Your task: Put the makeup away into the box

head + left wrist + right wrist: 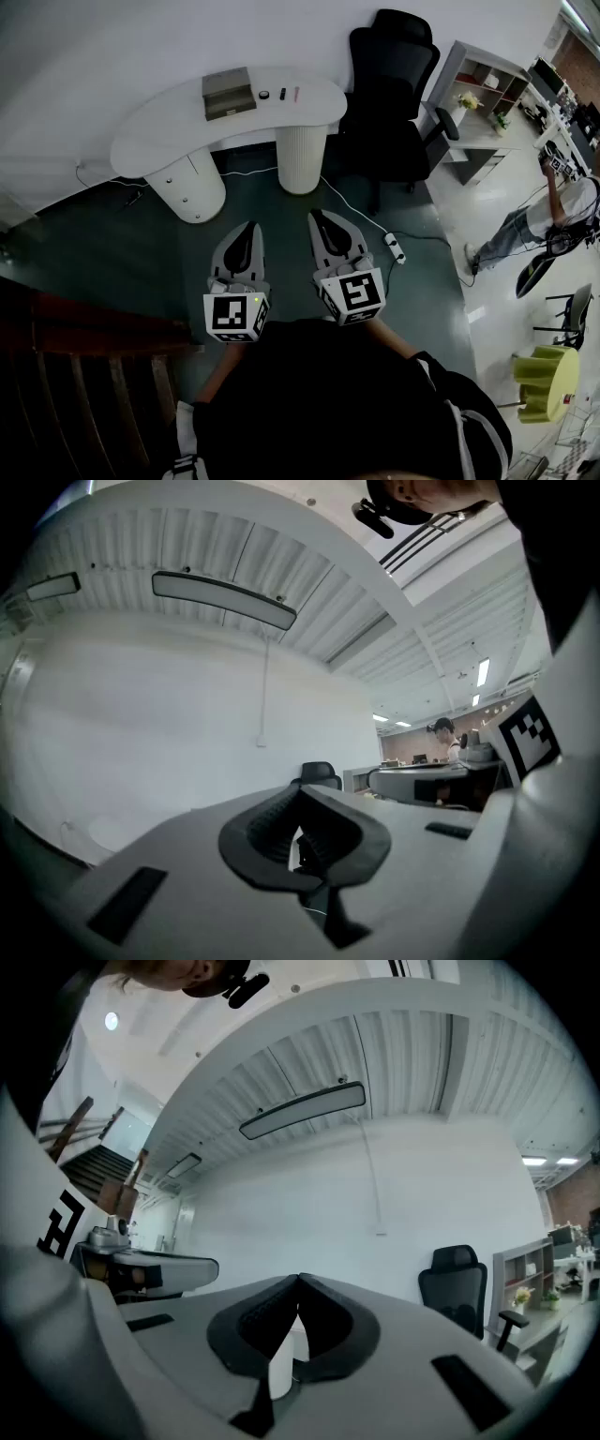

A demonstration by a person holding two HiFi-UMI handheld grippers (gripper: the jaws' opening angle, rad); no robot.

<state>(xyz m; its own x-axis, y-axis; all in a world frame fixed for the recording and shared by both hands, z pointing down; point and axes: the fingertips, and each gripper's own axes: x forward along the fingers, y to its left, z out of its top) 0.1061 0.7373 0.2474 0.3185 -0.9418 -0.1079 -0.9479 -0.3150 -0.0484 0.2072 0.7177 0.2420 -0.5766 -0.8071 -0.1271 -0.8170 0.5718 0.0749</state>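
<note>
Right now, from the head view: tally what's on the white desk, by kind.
Box: 1
Small dark items: 2
Pink stick: 1
Total: 4

Head view dim; gripper views bright, even; strong fisheye warp; black vignetted corners.

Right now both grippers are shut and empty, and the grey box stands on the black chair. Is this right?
Not quite: the head view shows the grey box on the white desk, left of the black chair. The rest holds.
</note>
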